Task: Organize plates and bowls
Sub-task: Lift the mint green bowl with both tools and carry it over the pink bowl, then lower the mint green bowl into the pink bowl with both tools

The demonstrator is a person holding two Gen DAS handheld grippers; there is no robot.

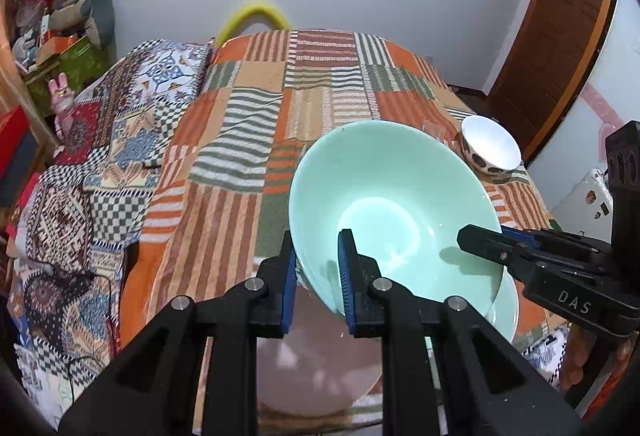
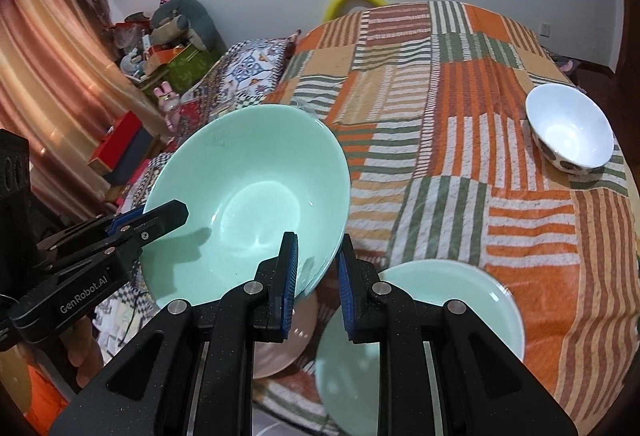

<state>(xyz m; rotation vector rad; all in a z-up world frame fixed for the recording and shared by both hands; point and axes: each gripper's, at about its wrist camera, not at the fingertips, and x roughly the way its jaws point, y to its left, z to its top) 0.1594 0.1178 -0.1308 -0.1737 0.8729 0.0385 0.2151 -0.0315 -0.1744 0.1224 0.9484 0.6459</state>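
I hold a mint green bowl (image 1: pixel 394 212) tilted above the bed, my left gripper (image 1: pixel 318 276) and right gripper (image 2: pixel 318 272) each clamped on its rim. Below lie a green plate (image 2: pixel 460 300) and a pink plate (image 1: pixel 316 360); 1 white bowl (image 2: pixel 570 130) sits apart on the striped blanket (image 2: pixel 460 116).

Even, fairly bright indoor light; soft glare rings inside the mint-green bowl (image 1: pixel 394 204), faint finger shadows there. Strong fisheye bending with dark vignetted corners; focus mostly sharp.
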